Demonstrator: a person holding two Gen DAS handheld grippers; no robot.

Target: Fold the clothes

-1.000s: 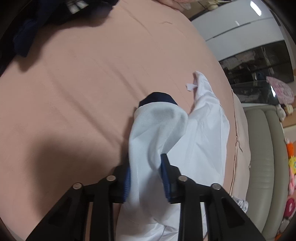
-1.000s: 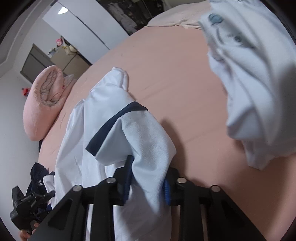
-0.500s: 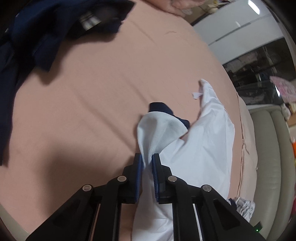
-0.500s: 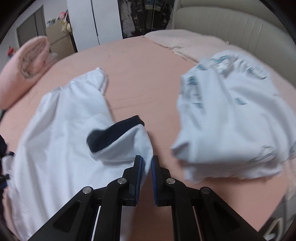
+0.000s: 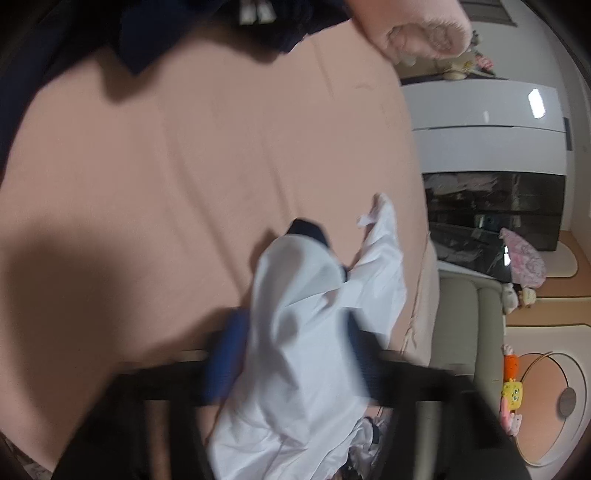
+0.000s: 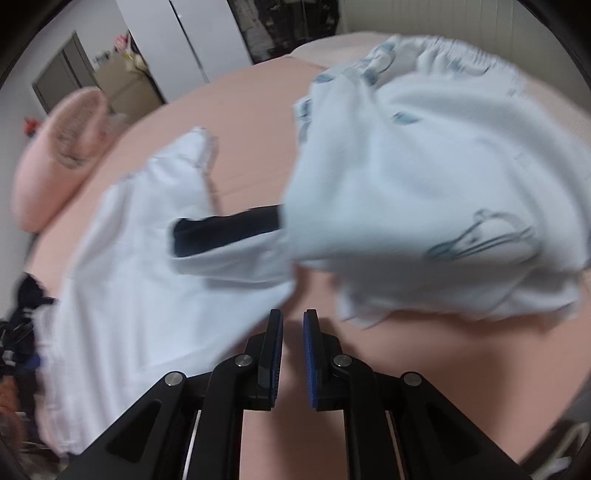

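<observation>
A white shirt with a navy-trimmed sleeve (image 5: pixel 317 332) lies spread on the round bed's peach-pink sheet (image 5: pixel 184 166), one sleeve folded back over its body. The left gripper (image 5: pixel 291 354) has just been opening: its blue pads stand wide either side of the cloth, which runs between them without being pinched (the picture is blurred here). The right gripper (image 6: pixel 292 347) hovers above bare sheet with its fingers nearly pressed together and nothing between them. Just right of the shirt sits a crumpled white garment printed with pale blue figures (image 6: pixel 436 177). A rolled pink blanket (image 6: pixel 55 155) and dark navy clothes (image 5: pixel 155 33) lie near the bed's far edge.
</observation>
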